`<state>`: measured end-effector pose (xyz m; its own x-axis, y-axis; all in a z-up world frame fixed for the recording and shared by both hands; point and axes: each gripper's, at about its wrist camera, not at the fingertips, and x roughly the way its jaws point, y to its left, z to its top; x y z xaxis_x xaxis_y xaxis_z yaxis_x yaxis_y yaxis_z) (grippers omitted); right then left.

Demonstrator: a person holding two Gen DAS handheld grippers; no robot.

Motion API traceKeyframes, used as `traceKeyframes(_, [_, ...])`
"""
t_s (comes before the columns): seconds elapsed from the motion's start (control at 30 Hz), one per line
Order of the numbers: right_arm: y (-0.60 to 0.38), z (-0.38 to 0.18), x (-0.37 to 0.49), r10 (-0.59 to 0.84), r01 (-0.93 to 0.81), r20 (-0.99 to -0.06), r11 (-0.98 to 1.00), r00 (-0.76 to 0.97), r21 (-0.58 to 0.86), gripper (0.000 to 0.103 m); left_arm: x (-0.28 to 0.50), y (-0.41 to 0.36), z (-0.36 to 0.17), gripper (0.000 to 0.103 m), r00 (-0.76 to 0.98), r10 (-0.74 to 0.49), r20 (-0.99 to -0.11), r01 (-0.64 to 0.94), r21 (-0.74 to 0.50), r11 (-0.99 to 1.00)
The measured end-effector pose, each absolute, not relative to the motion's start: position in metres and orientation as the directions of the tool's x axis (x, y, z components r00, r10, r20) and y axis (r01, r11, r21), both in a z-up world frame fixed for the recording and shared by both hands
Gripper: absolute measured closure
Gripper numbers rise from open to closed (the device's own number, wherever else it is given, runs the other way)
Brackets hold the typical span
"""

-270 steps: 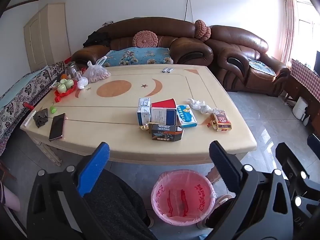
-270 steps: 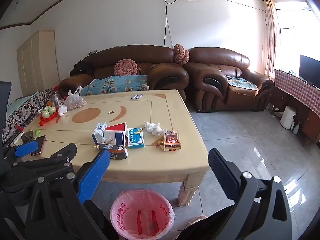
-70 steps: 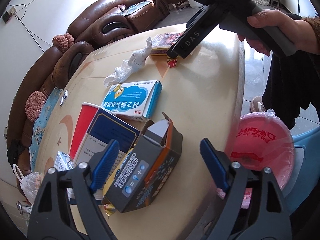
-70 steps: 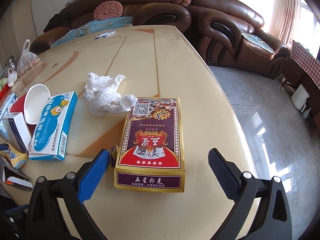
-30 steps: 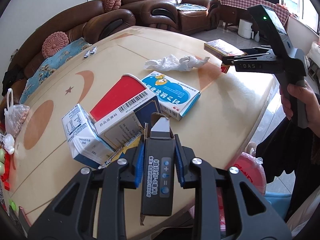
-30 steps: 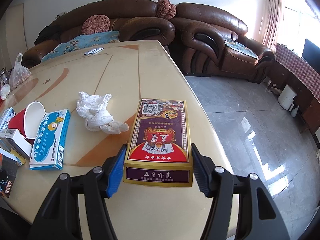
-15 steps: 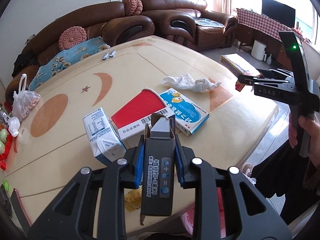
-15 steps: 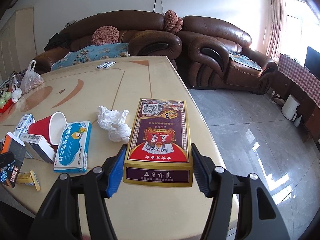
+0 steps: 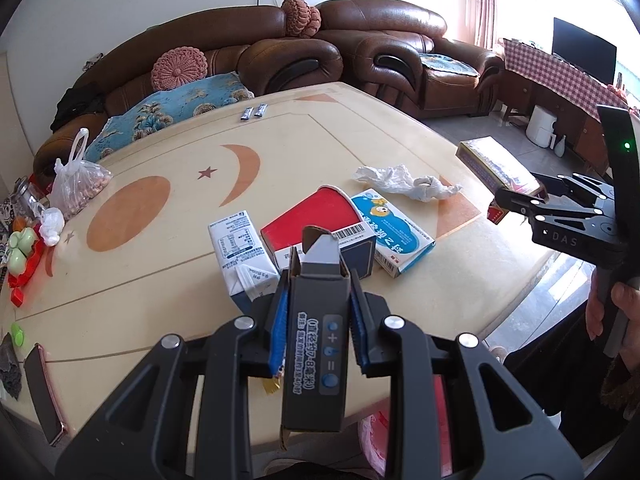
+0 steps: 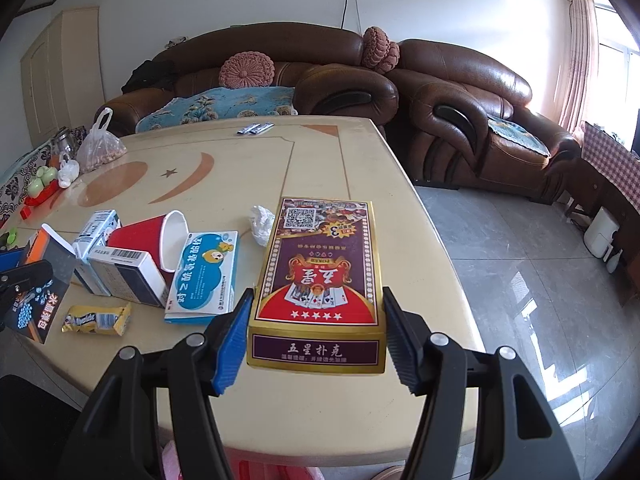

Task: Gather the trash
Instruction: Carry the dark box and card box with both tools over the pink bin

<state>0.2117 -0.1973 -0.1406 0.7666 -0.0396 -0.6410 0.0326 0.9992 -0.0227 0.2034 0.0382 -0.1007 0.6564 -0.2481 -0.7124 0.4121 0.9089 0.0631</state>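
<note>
The left hand-held gripper is clamped on a dark box, whose open flap points toward the table; the box is held off the surface, above the near edge. The right hand-held gripper is closed on a card box, its blue pads pressed against both long sides, and the box is carried clear of the table near the right edge. In the left view this gripper is seen at the right, with a hand on its handle.

On the table between the two grippers a carton, a red cup on its side, a barcoded box and a blue box are clustered, touching or nearly so. A crumpled tissue lies just beyond them, and a snack wrapper lies near the front edge. The middle and far part of the table is largely bare; a nut bag and small items are kept at the far left edge. Open floor lies right of the table, with sofas behind.

The pink-lined bin below the near edge is mostly hidden by the gripper frames. The tissue is partly covered by the card box in the right view. A phone is cut by the left rim.
</note>
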Motion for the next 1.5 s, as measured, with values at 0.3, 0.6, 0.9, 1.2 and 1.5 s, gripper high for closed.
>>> traceKeyframes(0.3, [-0.171,-0.107,0.172,0.019,-0.047,-0.606,0.998,0.795,-0.031,0.043,0.169,0.033,-0.086,0.076,0.691,-0.233,-0.685,0.367,0.054,0.929])
traceKeyframes(0.6, [-0.15,-0.076,0.119,0.076,-0.112,-0.569,0.993,0.819,-0.029,0.043,0.12,0.027,-0.066,0.076,0.722,-0.243,-0.647,0.359,0.05,0.932])
traceKeyframes(0.9, [-0.14,-0.07,0.061,0.1,-0.155,-0.574,0.987,0.812,-0.047,0.043,0.078,0.021,-0.065,0.076,0.719,-0.261,-0.645,0.376,0.045,0.925])
traceKeyframes(1.2, [-0.141,-0.08,0.022,0.096,-0.161,-0.597,0.985,0.797,-0.057,0.043,0.054,0.021,-0.081,0.076,0.687,-0.286,-0.668,0.394,0.012,0.919])
traceKeyframes(1.5, [-0.137,-0.103,0.01,0.091,-0.173,-0.641,0.983,0.762,-0.067,0.043,0.038,0.02,-0.107,0.076,0.641,-0.3,-0.706,0.405,-0.02,0.914])
